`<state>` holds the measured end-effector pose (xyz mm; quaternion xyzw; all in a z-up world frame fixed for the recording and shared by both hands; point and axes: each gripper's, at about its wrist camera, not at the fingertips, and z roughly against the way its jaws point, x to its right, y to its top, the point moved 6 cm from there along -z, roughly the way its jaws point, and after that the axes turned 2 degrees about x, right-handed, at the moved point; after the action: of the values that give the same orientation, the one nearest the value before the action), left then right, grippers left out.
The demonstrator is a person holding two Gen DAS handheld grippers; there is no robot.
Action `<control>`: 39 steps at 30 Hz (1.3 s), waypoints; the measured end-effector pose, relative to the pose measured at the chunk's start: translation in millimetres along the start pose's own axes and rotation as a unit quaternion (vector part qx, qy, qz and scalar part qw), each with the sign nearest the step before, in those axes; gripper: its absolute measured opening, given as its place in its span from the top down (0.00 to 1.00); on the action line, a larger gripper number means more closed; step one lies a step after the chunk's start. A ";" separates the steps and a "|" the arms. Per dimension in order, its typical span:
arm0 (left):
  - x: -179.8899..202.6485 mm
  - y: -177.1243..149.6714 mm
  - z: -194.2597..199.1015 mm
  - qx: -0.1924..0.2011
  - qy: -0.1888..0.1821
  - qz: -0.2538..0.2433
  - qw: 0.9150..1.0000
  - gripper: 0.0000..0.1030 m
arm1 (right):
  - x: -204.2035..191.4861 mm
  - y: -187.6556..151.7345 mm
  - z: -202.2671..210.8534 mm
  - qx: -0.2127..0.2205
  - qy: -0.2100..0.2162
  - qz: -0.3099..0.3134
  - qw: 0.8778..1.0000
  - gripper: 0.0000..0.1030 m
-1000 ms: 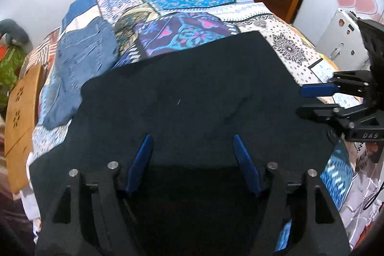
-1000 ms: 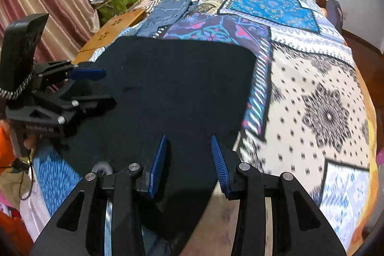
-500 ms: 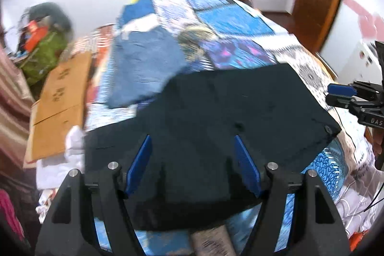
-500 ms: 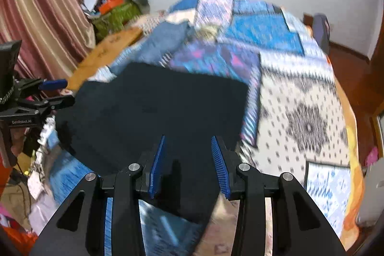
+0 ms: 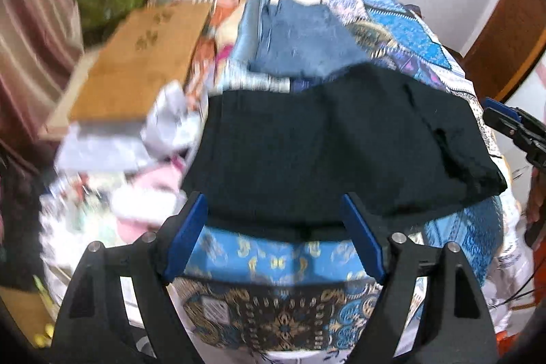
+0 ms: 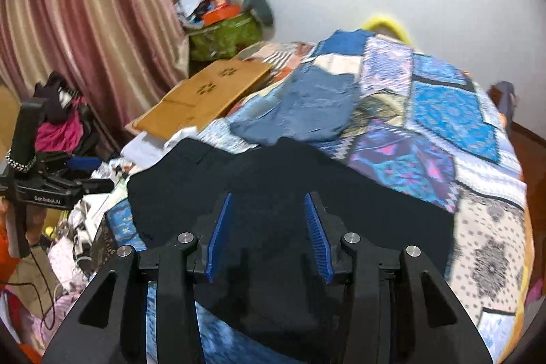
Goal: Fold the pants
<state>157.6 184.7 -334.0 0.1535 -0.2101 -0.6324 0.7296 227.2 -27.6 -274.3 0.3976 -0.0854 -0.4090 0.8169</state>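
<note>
The black pants (image 5: 334,145) lie folded flat in a rectangle on the patchwork bedspread (image 5: 283,258), near the bed's front edge; they also show in the right wrist view (image 6: 290,179). My left gripper (image 5: 273,234) is open and empty, held back over the bed's edge, clear of the cloth. My right gripper (image 6: 269,234) is open and empty, above the pants' near edge. Each gripper shows in the other's view, at the far side of the pants: the right (image 5: 512,125), the left (image 6: 78,173).
Folded blue jeans (image 6: 307,108) lie on the bed behind the black pants. A brown cardboard box (image 6: 201,94) and heaped clothes (image 5: 146,193) stand to the left of the bed. A curtain (image 6: 85,5), a green bag (image 6: 221,36) and a wooden door (image 5: 505,36) border the room.
Both grippers have pulled back and up from the pants, so more of the room and the bed's edge shows. The pants lie still, both grippers stay open.
</note>
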 end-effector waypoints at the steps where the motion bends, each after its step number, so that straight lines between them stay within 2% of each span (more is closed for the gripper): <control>1: -3.5 -7.8 -6.7 -0.013 -0.012 0.013 1.000 0.22 | -4.0 -2.6 -6.3 -0.008 0.001 0.005 1.000 0.61; 4: -11.2 -25.4 -23.5 -0.035 -0.040 0.051 0.997 0.22 | -13.4 -10.8 -24.9 -0.037 0.001 0.020 0.999 0.61; 10: -20.7 -37.2 -41.8 -0.039 -0.076 0.113 0.990 0.22 | -18.6 -34.7 -55.1 -0.096 -0.004 0.044 0.994 0.61; 15: -28.1 -33.5 -39.3 -0.024 -0.099 0.138 0.985 0.22 | -28.2 -38.8 -57.1 -0.094 -0.024 0.085 0.992 0.55; 17: -27.6 -29.1 -32.7 -0.009 -0.110 0.138 0.984 0.22 | -26.0 -38.7 -57.8 -0.094 -0.021 0.081 0.992 0.54; 19: -29.4 -25.8 -33.2 -0.007 -0.105 0.141 0.984 0.21 | -23.8 -38.0 -58.4 -0.093 -0.014 0.071 0.993 0.54; 22: -37.0 -28.0 -49.7 -0.030 -0.099 0.171 0.980 0.21 | -25.9 -38.3 -59.8 -0.090 -0.012 0.068 0.994 0.54; 25: -42.4 -37.1 -69.9 -0.060 -0.098 0.222 0.968 0.21 | -26.6 -38.8 -59.1 -0.086 -0.010 0.066 0.994 0.54; 27: -41.2 -36.2 -72.0 -0.046 -0.098 0.230 0.967 0.18 | -26.2 -38.8 -59.3 -0.086 -0.006 0.064 0.994 0.54; 29: -38.0 -31.9 -76.2 -0.042 -0.103 0.238 0.965 0.10 | -26.8 -38.8 -59.3 -0.087 -0.003 0.065 0.994 0.54; 34: -40.1 -20.2 -92.5 -0.033 -0.108 0.265 0.958 0.05 | -26.5 -38.8 -59.2 -0.086 0.004 0.064 0.994 0.53; 36: -41.1 -14.9 -99.4 -0.030 -0.098 0.263 0.959 0.07 | -26.8 -39.1 -59.0 -0.085 0.005 0.062 0.994 0.53; 38: -41.2 -10.7 -104.5 -0.027 -0.064 0.252 0.965 0.27 | -27.0 -39.0 -58.9 -0.084 0.005 0.060 0.995 0.53; 39: -41.3 -9.1 -107.0 -0.026 -0.050 0.243 0.968 0.33 | -27.0 -38.9 -58.8 -0.083 0.006 0.060 0.995 0.53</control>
<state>198.7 219.7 -435.6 0.0474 -0.2606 -0.4482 0.8538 213.6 12.8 -336.6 0.3249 -0.0700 -0.3630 0.8705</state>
